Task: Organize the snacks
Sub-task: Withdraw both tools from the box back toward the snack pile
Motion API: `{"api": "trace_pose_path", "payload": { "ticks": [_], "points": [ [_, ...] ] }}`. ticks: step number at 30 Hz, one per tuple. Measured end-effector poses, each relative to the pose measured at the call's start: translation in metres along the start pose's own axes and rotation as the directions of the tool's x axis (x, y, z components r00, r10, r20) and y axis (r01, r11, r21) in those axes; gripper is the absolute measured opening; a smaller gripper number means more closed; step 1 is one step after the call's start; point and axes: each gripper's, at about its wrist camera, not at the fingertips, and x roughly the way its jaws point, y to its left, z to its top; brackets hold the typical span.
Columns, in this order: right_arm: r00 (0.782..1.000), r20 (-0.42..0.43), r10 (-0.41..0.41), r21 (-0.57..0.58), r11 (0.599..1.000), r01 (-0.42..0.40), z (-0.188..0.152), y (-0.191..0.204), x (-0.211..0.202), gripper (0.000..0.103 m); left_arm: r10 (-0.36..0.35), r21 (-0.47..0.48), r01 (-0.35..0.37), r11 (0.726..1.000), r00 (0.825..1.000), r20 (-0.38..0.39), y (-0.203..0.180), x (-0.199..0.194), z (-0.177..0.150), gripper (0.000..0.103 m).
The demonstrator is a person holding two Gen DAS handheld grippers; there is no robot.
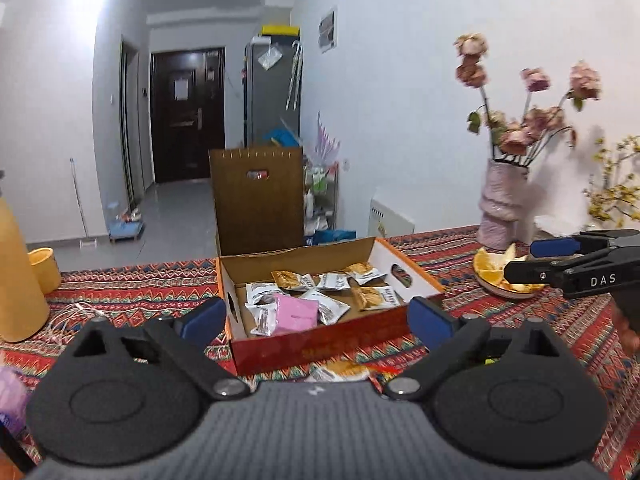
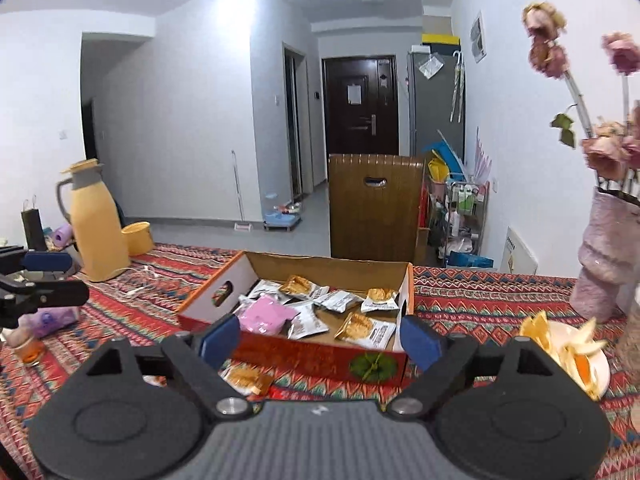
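Observation:
A shallow cardboard box point(image 1: 320, 344) with a red front wall sits on the patterned tablecloth; it also shows in the right wrist view point(image 2: 304, 354). It holds several snack packets point(image 1: 334, 282) and a pink packet point(image 1: 294, 312), also seen from the right point(image 2: 266, 314). One snack packet point(image 1: 340, 372) lies on the cloth in front of the box, and shows in the right wrist view point(image 2: 244, 380). My left gripper point(image 1: 318, 316) is open and empty just before the box. My right gripper point(image 2: 320, 338) is open and empty, also before the box.
A plate of orange slices point(image 2: 568, 354) and a pink vase of dried flowers point(image 2: 604, 264) stand at the right. A yellow jug point(image 2: 96, 224) and yellow cup point(image 2: 138, 238) stand at the left. A purple packet point(image 2: 52, 320) lies at the left. A wooden chair back point(image 2: 374, 208) stands behind the table.

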Motion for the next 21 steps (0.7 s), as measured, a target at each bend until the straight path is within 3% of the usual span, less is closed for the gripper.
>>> {"api": "trace_pose_path", "payload": {
  "ticks": [8, 13, 21],
  "points": [
    [0.999, 0.051, -0.018, 0.027, 1.000, 0.017, -0.053, 0.014, -0.076, 0.096, 0.055, -0.019, -0.054, 0.998, 0.996, 0.064, -0.017, -0.074, -0.059, 0.102],
    [0.994, 0.059, -0.088, 0.041, 0.996, 0.085, -0.098, 0.027, -0.106, 0.096, 0.079, -0.063, -0.077, 0.995, 0.996, 0.033, -0.026, -0.101, -0.102, 0.102],
    [0.993, 0.007, -0.119, 0.038, 0.992, 0.119, -0.153, 0.056, -0.126, 0.096, 0.063, -0.107, -0.067, 0.992, 0.997, -0.044, -0.039, -0.121, -0.146, 0.102]
  ]
}}
